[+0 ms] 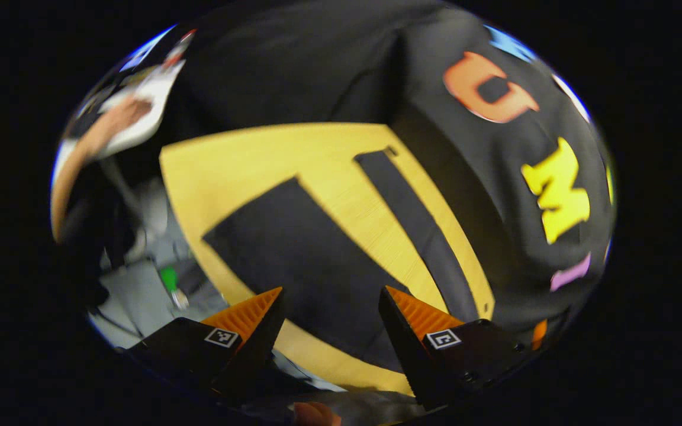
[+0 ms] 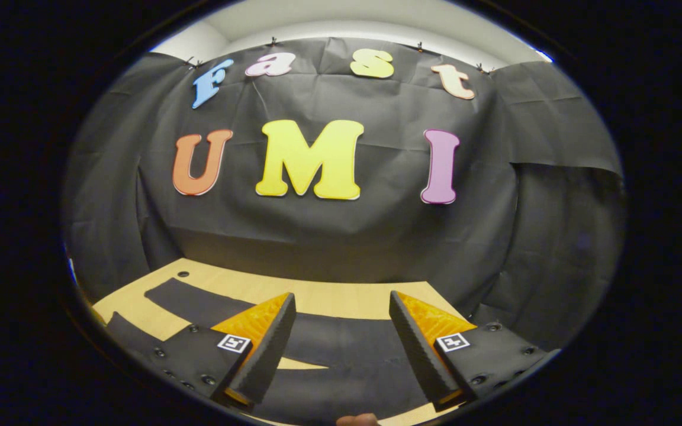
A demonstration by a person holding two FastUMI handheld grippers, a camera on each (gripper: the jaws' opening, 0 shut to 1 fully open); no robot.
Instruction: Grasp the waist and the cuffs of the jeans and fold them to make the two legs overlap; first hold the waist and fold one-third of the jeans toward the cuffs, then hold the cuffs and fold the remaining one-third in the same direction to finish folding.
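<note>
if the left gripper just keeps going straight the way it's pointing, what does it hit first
Most likely the jeans: the open left gripper points down at the dark fabric spread on the yellow table, with nothing between them in the left gripper view. Depth is hard to judge in the fisheye image.

A staged recording booth rather than a home, black cloth wall (image 2: 341,231) hung as backdrop, a pale wooden table (image 2: 341,296) stood before it, white ceiling (image 2: 341,18) showed above, grey floor (image 1: 134,296) lay beside.
</note>
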